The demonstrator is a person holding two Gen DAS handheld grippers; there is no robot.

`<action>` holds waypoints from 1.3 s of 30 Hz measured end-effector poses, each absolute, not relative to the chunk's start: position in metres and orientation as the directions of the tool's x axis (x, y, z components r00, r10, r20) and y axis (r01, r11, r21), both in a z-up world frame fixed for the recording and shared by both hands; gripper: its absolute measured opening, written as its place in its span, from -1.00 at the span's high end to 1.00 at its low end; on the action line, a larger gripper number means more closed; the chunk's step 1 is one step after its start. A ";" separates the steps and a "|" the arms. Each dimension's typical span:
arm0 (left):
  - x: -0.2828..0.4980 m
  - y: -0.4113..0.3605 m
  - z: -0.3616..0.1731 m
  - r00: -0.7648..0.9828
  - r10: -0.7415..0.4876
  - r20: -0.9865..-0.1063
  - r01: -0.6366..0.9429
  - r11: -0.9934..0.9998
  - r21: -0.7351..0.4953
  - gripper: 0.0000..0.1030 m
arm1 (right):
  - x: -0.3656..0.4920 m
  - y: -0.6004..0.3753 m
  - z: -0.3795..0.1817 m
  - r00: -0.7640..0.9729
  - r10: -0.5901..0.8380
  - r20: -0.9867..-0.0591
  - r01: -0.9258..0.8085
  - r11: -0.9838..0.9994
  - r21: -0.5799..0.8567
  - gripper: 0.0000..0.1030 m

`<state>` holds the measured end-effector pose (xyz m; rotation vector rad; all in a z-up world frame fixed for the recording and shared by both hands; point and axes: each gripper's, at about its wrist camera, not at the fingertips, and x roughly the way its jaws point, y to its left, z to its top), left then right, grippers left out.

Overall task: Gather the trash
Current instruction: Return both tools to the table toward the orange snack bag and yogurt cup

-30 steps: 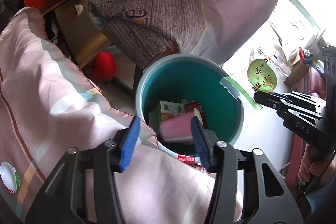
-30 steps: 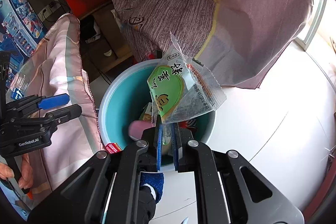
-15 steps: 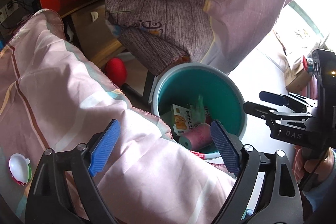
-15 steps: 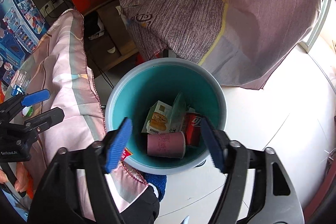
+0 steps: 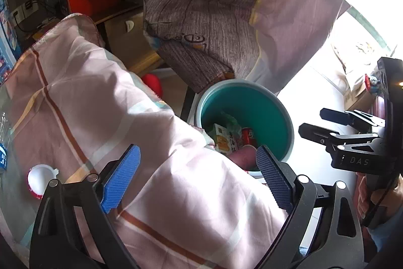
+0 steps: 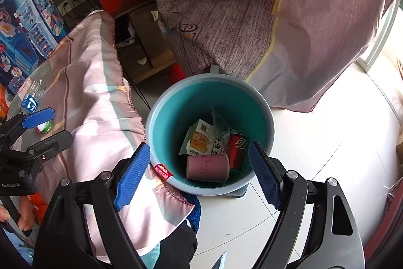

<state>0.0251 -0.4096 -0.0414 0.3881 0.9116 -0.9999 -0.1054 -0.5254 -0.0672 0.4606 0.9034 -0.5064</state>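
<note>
Smooth plastic bin (image 6: 264, 102), matt woven cloth (image 6: 95, 102), glossy can (image 6: 236, 148).

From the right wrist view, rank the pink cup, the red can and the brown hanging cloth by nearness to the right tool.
1. pink cup: lying in the bin's near side, just ahead of the right tool.
2. red can: beside the cup, slightly farther right.
3. brown hanging cloth: draped well beyond the bin.

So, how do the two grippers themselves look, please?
Both are black frames with cut-out openings and silver bolts. Each finger ends in a blue ribbed pad. The left gripper bears small white lettering on its side, seen from the right wrist. The right gripper shows "DAS" in the left wrist view, with a black cable running under its handle.
</note>
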 end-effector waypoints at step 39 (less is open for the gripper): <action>0.031 -0.129 -0.068 0.349 -0.381 -0.856 0.517 0.840 -0.163 -0.86 | -0.005 -0.323 -0.069 0.537 0.048 -0.842 0.166 0.973 0.161 -0.58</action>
